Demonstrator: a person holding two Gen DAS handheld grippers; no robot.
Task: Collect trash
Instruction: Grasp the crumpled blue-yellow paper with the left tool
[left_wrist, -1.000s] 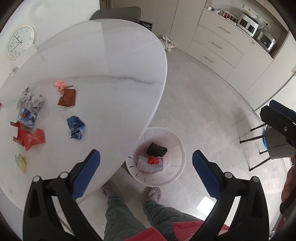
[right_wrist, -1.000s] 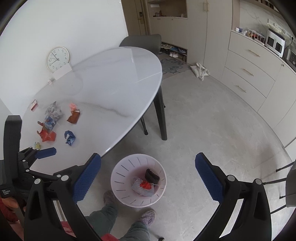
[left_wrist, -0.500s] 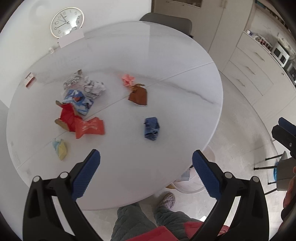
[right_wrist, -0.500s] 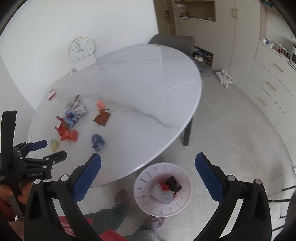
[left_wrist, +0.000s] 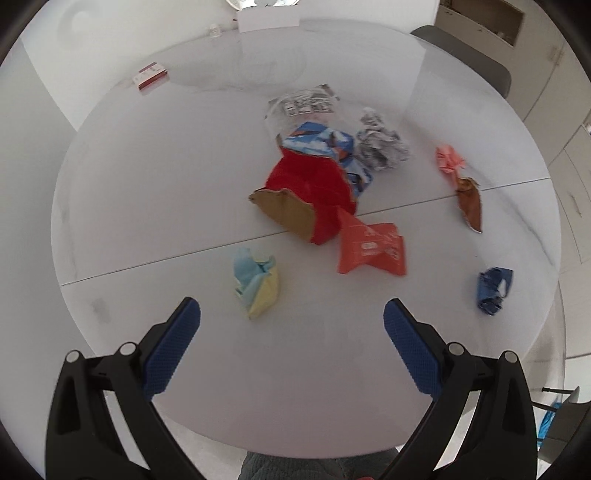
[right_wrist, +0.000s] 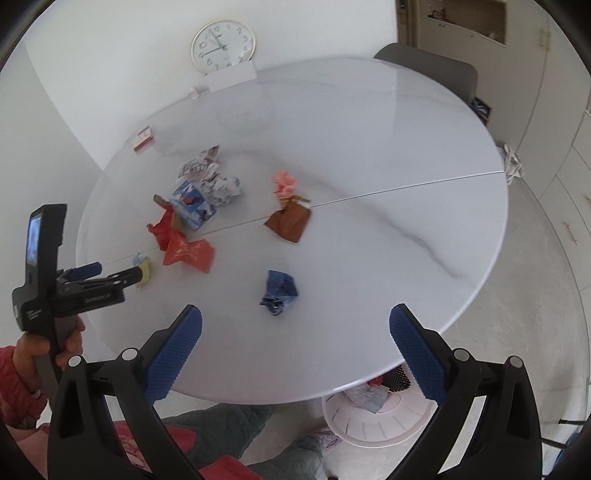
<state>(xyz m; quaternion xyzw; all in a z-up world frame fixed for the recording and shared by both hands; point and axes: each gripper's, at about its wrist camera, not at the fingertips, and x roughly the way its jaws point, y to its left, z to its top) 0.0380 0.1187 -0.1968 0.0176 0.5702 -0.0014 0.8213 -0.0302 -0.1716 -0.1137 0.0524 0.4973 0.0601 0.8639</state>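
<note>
Several pieces of trash lie on the round white table (left_wrist: 147, 177). Nearest my left gripper (left_wrist: 291, 317) is a yellow and pale blue crumpled paper (left_wrist: 256, 284); the gripper is open and empty just short of it. Beyond lie an orange wrapper (left_wrist: 369, 249), a red and brown carton (left_wrist: 310, 195), a blue printed wrapper (left_wrist: 325, 144), grey crumpled paper (left_wrist: 380, 147), a pink scrap (left_wrist: 448, 162), a brown wrapper (left_wrist: 471, 206) and a dark blue wad (left_wrist: 493, 290). My right gripper (right_wrist: 295, 325) is open over the near table edge, just short of the dark blue wad (right_wrist: 279, 291).
A white bin (right_wrist: 373, 417) holding some trash stands on the floor under the near table edge. A small red and white box (right_wrist: 143, 138), a wall clock (right_wrist: 222, 46) and a white card (right_wrist: 232, 79) are at the far side. A grey chair (right_wrist: 428, 70) stands behind the table; cabinets line the right.
Both grippers have swung from above the bin on the floor to over the table. The left one has closed in on the trash, low over the tabletop. Both stayed open.
</note>
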